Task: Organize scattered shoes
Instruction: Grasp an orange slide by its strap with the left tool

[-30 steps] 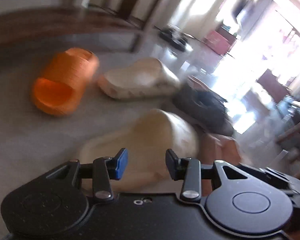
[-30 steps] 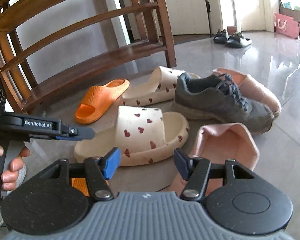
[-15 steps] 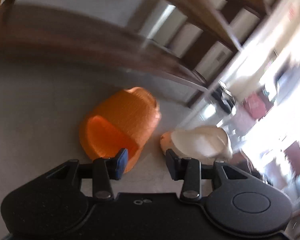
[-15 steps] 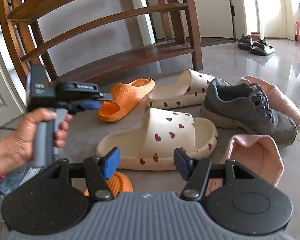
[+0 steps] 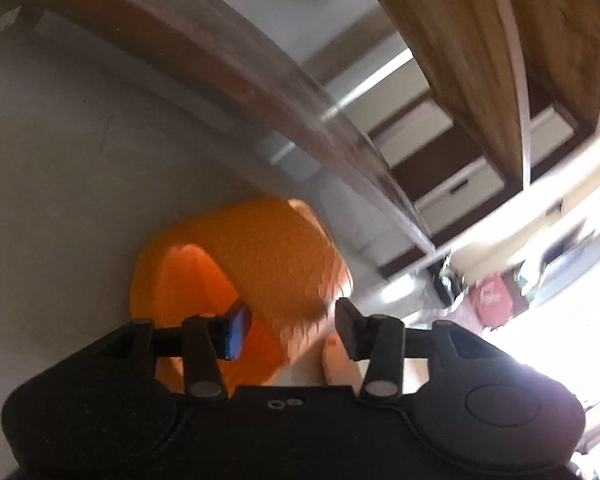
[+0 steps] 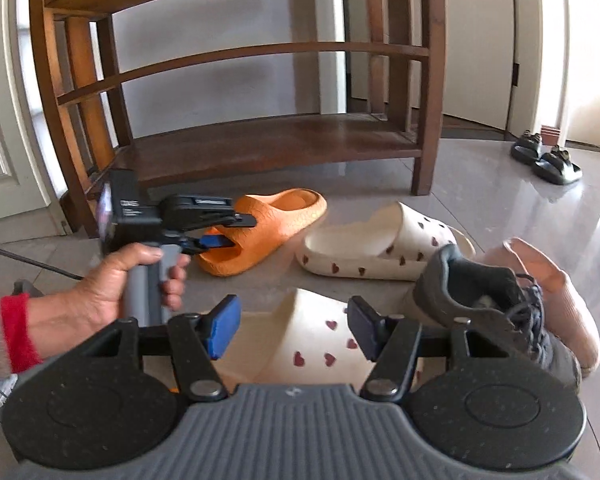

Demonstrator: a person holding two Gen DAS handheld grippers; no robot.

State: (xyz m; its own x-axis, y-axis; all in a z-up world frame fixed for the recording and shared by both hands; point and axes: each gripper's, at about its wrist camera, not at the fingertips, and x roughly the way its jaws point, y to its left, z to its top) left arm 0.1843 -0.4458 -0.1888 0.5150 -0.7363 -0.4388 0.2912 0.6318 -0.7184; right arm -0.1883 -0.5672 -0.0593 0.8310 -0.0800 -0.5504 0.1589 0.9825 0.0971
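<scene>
Currently, on my floor (image 6: 480, 184), in front of the rack (image 6: 260, 140): orange slide (image 6: 268, 224) near the rack's left leg, cream slide (image 6: 380, 244) beside it, grey sneaker (image 6: 500, 312) and pink slipper (image 6: 548, 280) rightward. My left gripper (image 6: 230, 230) — jaws opening — straddles the orange slide's strap, one blue pad (image 5: 236, 332) inside the opening; nothing clenched that I can see. My right gripper (image 6: 288, 326) — released, empty — hangs over a second cream slide (image 6: 320, 344).

Glossy grey floor (image 6: 480, 184), wooden rack (image 6: 260, 144), white walls.
</scene>
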